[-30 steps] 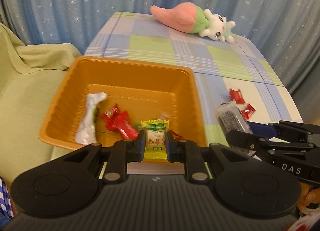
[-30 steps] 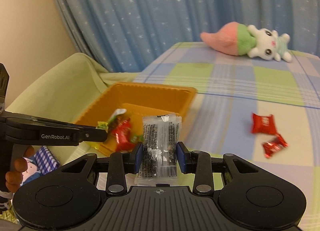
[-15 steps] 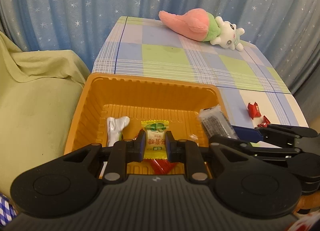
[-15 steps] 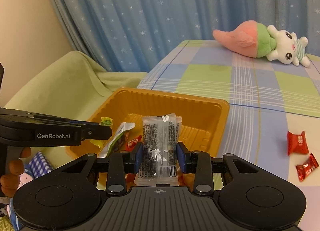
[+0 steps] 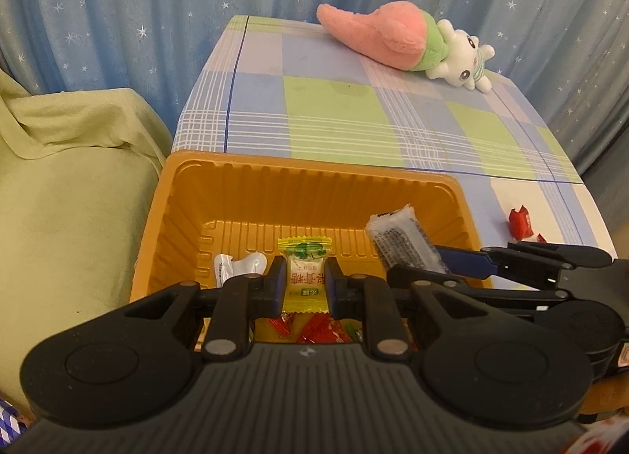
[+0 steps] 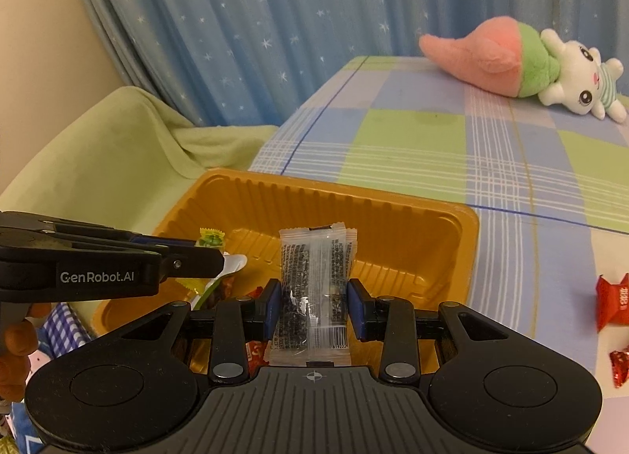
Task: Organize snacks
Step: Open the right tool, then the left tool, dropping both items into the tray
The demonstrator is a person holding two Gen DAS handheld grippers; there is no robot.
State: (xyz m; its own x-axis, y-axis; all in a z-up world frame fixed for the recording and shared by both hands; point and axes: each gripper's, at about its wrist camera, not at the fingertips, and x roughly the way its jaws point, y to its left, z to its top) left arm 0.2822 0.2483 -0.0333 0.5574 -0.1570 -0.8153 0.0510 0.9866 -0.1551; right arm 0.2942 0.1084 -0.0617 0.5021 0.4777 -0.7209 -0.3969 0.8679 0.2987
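Both grippers have come forward over the orange tray (image 5: 177,214) since a second ago, when the right one hung off to the tray's side; now each snack hangs above the tray floor. On my left wrist view, the left gripper (image 5: 305,284) is clamped on a yellow candy packet (image 5: 304,271) with a green picture at its top and red Chinese characters I can't make out. Beneath it, red wrappers (image 5: 314,330) and a white wrapper (image 5: 240,266) lie on the tray bottom.

Over on the right wrist view, the right gripper (image 6: 313,306) pinches a clear packet of black seeds (image 6: 312,289), upright between the blue pads, with fine black print down its face and a barcode at the lower right; I read digits near "819222", the rest is too small. From this side the left gripper's finger carries white lettering, "GenRobot.AI" (image 6: 97,277).

Off to the right of the tray, two red candies (image 6: 613,306) sit on the plaid tablecloth (image 6: 412,139); one bears white characters, too blurred to read. Far back on the table lies a plush toy (image 6: 523,65), pink and green with a white rabbit face. Behind it all hangs a blue star-print curtain (image 6: 275,21), and a light green blanket (image 5: 70,194) lies just left of the tray.
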